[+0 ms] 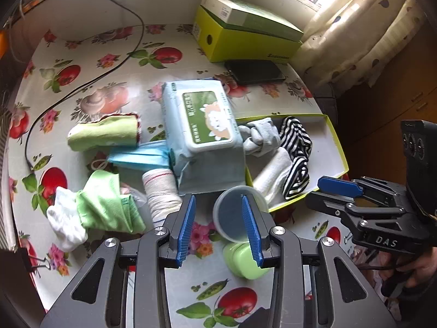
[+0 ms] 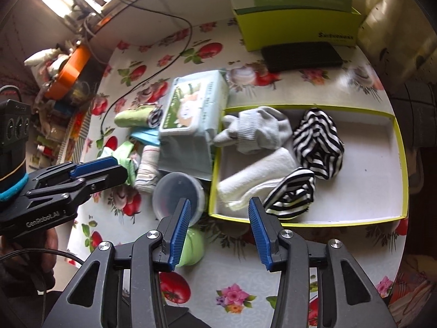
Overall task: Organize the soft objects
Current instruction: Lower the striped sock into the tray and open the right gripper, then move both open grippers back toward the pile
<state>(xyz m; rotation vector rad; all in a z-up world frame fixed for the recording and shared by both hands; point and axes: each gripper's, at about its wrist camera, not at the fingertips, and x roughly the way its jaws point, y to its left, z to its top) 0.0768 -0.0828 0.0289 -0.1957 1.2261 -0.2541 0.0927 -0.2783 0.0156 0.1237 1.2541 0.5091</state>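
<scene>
Both grippers hang empty with jaws apart: the left gripper (image 2: pixel 109 168), marked "GenRobot.AI", left of the yellow-rimmed tray (image 2: pixel 397 164); the right gripper (image 2: pixel 218 229), marked "DAS", over its near edge. Inside lie striped socks (image 2: pixel 318 142).

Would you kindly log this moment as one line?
left gripper: jaws open, empty | right gripper: jaws open, empty | tray: grey socks, striped socks, white towel

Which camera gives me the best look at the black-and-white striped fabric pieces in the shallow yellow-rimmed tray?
The right wrist view: the striped fabric pieces lie large and unobstructed inside the tray, both bundles separate. The left wrist view shows the striped fabric pieces smaller, off to the right, with the lower bundle close beside the right gripper.
</scene>
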